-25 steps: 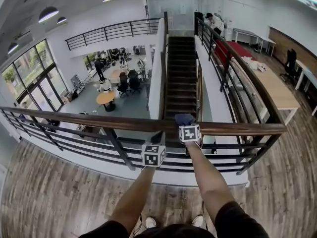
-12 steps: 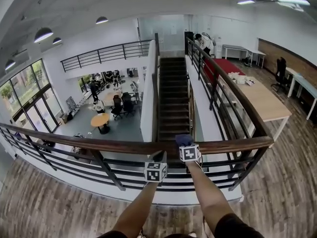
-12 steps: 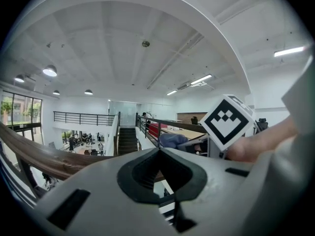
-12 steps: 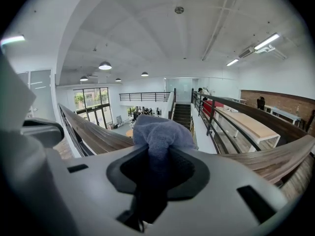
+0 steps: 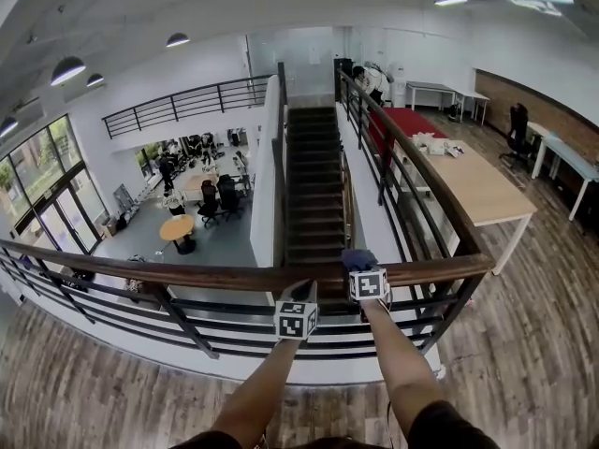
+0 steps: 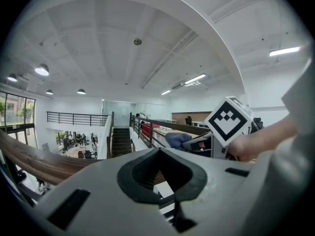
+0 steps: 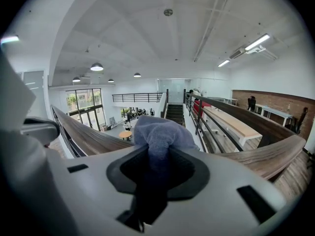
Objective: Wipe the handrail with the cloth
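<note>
We judge the wiping under way: our right tool [image 5: 359, 267] clamps the cloth [image 5: 357, 258] onto the handrail [image 5: 187, 274] at 12 o'clock, our left tool [image 5: 301, 292] is closed on nothing at 7 o'clock of it, and next comes a pressed slide along the rail.

Two hand-held grippers [image 5: 301, 292] [image 5: 361, 269]; one cloth [image 5: 355, 257], seemingly.

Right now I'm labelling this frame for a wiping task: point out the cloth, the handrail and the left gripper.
cloth [image 7: 160, 132], right gripper view, bunched top fold.
handrail [image 5: 187, 273], head view, bare wooden top, left stretch.
left gripper [image 5: 301, 291], head view, between its jaw tips.
</note>
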The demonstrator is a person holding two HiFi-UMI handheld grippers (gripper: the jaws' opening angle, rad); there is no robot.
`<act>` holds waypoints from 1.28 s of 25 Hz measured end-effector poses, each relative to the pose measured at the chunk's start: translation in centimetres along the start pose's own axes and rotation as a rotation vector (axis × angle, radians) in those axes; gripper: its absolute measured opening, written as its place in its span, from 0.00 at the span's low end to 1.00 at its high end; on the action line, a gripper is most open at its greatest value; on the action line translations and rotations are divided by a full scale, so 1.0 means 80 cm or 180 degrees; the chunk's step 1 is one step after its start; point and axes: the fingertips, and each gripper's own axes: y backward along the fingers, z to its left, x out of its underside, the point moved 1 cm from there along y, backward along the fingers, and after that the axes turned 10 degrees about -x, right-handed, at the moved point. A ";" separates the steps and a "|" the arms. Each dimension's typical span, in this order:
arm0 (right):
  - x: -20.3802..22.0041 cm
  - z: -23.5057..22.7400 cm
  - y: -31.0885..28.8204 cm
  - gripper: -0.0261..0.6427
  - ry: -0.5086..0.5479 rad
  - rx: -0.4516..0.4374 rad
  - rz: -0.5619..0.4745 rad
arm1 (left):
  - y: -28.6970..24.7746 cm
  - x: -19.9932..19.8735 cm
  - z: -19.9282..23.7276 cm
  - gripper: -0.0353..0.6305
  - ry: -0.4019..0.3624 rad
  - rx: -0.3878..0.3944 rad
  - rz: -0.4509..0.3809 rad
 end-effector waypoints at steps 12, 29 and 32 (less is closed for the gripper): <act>0.032 -0.158 0.062 0.18 -0.0194 0.0370 -0.0043 | -0.045 -0.006 -0.113 0.05 -0.0084 0.0209 0.0018; 0.053 -0.353 0.134 0.18 -0.0412 0.0832 -0.0052 | -0.112 -0.026 -0.269 0.05 -0.0142 0.0710 0.0009; 0.058 -0.384 0.148 0.18 -0.0459 0.0958 -0.0032 | -0.118 -0.030 -0.294 0.05 -0.0178 0.0822 0.0000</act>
